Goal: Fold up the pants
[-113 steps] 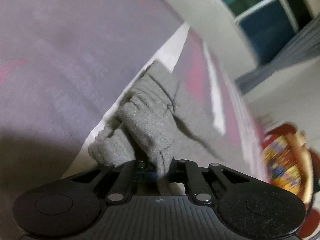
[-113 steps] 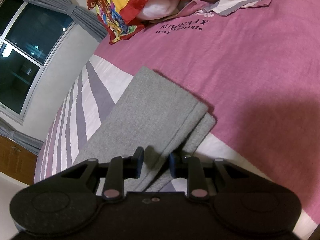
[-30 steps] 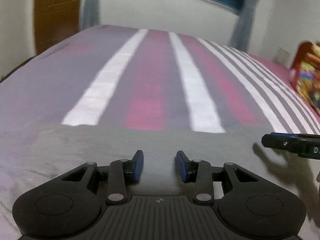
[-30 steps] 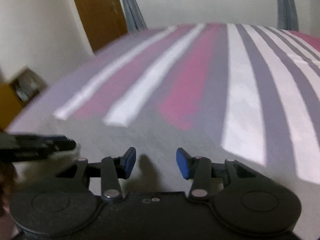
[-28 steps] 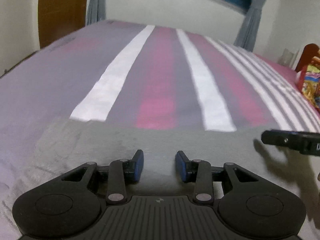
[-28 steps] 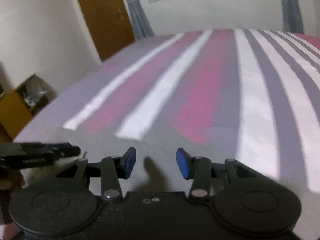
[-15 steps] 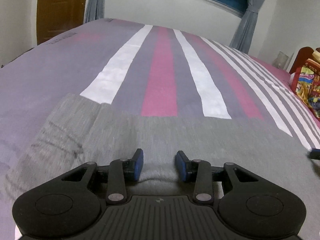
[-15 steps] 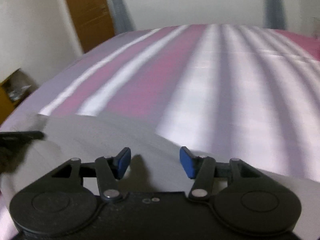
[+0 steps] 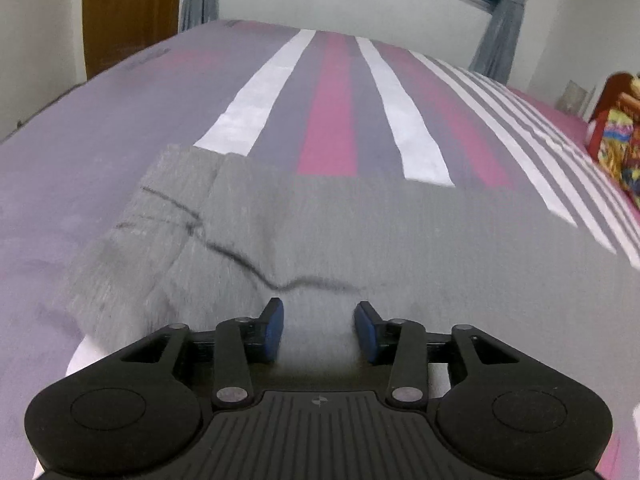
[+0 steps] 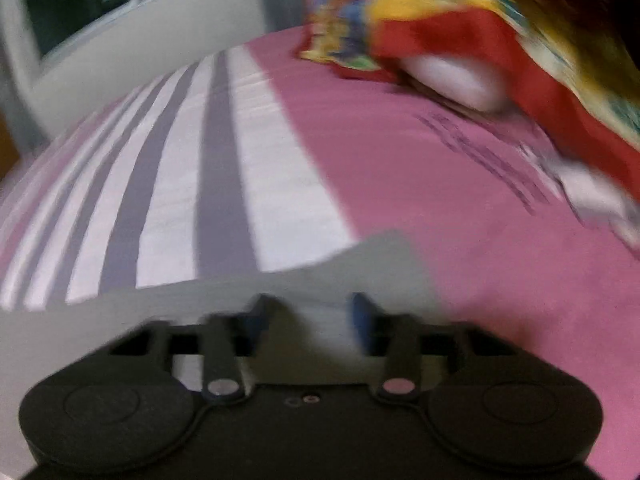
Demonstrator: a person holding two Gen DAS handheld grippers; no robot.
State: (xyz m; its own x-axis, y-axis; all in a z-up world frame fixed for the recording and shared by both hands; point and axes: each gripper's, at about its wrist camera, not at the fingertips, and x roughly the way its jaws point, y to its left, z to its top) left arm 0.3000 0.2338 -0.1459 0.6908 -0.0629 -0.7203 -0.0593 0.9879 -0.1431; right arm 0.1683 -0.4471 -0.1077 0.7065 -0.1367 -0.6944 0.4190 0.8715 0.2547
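My left gripper (image 9: 318,330) hangs with jaws apart just above the grey pants (image 9: 360,232), spread flat on the striped bed (image 9: 332,100). My right gripper (image 10: 310,320), also parted, sits over their blurred edge.

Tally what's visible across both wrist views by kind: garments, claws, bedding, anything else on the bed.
Grey pants: 1
Claws, both open, neither gripping cloth: 2 (left claw, right claw)
Striped bedsheet: 1
Red and yellow patterned fabric on the bed's pink end: 1
White item under that fabric, too blurred to identify: 1
Total: 6
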